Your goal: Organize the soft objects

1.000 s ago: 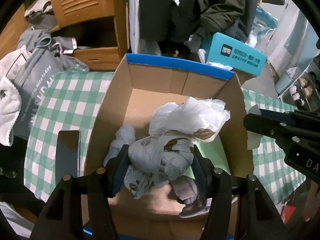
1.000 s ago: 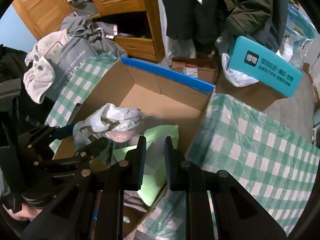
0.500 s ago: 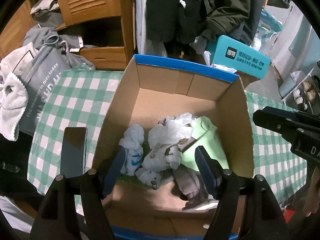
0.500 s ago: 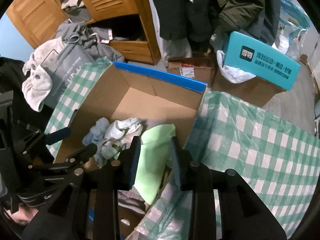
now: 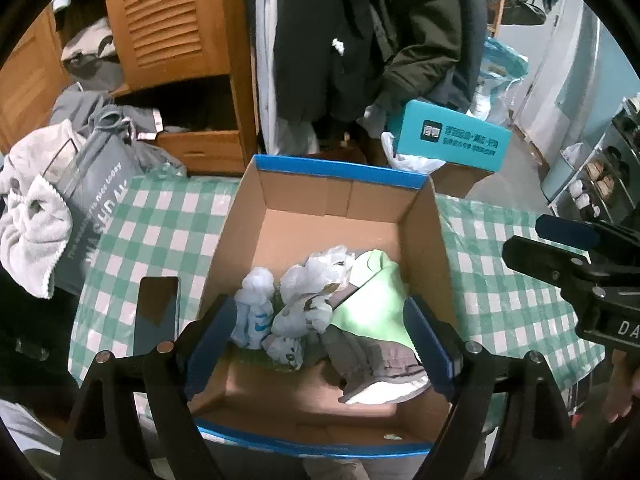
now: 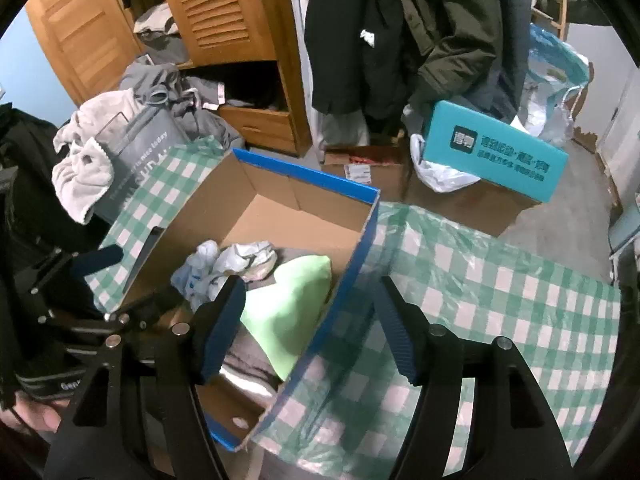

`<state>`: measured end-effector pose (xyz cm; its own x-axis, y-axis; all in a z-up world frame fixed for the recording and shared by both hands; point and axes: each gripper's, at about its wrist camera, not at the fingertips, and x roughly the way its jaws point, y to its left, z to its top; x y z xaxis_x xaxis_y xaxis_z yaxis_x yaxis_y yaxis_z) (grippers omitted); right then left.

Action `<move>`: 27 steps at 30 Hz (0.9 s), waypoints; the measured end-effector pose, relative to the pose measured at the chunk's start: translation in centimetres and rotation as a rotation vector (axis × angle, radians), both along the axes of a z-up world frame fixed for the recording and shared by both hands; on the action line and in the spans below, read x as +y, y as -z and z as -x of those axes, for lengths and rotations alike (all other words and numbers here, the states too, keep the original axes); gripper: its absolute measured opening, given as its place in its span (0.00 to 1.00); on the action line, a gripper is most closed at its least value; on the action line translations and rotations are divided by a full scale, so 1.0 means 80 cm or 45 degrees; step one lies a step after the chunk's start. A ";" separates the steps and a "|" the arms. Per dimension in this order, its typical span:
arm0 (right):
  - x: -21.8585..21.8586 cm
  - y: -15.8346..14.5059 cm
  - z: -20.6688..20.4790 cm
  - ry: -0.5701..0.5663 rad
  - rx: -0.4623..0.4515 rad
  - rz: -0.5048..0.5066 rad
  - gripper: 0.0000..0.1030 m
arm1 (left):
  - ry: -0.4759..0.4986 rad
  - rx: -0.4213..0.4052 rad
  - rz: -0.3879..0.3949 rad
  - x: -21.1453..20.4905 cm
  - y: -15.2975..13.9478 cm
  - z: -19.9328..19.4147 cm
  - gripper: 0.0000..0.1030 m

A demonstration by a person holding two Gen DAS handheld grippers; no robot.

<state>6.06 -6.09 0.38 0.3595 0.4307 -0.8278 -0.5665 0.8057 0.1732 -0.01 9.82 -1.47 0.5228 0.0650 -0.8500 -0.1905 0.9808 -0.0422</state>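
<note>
An open cardboard box [image 5: 332, 200] with blue edging stands on a green-and-white checked tablecloth [image 5: 160, 232]. Inside it lie a crumpled white printed cloth [image 5: 312, 300], a pale blue bundle [image 5: 256, 308], a light green cloth [image 5: 376, 300] and a grey garment [image 5: 380, 360]. My left gripper [image 5: 320, 344] hangs above the box, its jaws opening wide with nothing pressed between them. My right gripper [image 6: 308, 328] straddles the box's right wall [image 6: 344, 300], its jaws also opening, clear of the green cloth [image 6: 292, 312].
A dark phone [image 5: 156, 312] lies on the tablecloth left of the box. A grey bag [image 5: 92, 200] with a white towel [image 5: 32, 232] sits at the left. A teal box [image 5: 452, 140], wooden wardrobe [image 5: 172, 40] and hanging coats [image 5: 360, 40] stand behind.
The left gripper let go of the white printed cloth, which dropped into the box, and rose. The right gripper went from shut to wide open and lifted away from the green cloth.
</note>
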 end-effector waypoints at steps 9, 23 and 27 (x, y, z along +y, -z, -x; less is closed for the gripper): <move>-0.037 -0.013 0.012 0.068 -0.041 -0.021 0.65 | 0.053 -0.043 0.006 -0.017 -0.013 0.005 0.85; -0.071 -0.020 0.025 0.101 -0.081 -0.043 0.65 | 0.092 -0.114 0.001 -0.038 -0.032 0.009 0.88; -0.074 -0.016 0.026 0.115 -0.099 -0.029 0.66 | 0.119 -0.119 -0.023 -0.047 -0.032 0.009 0.88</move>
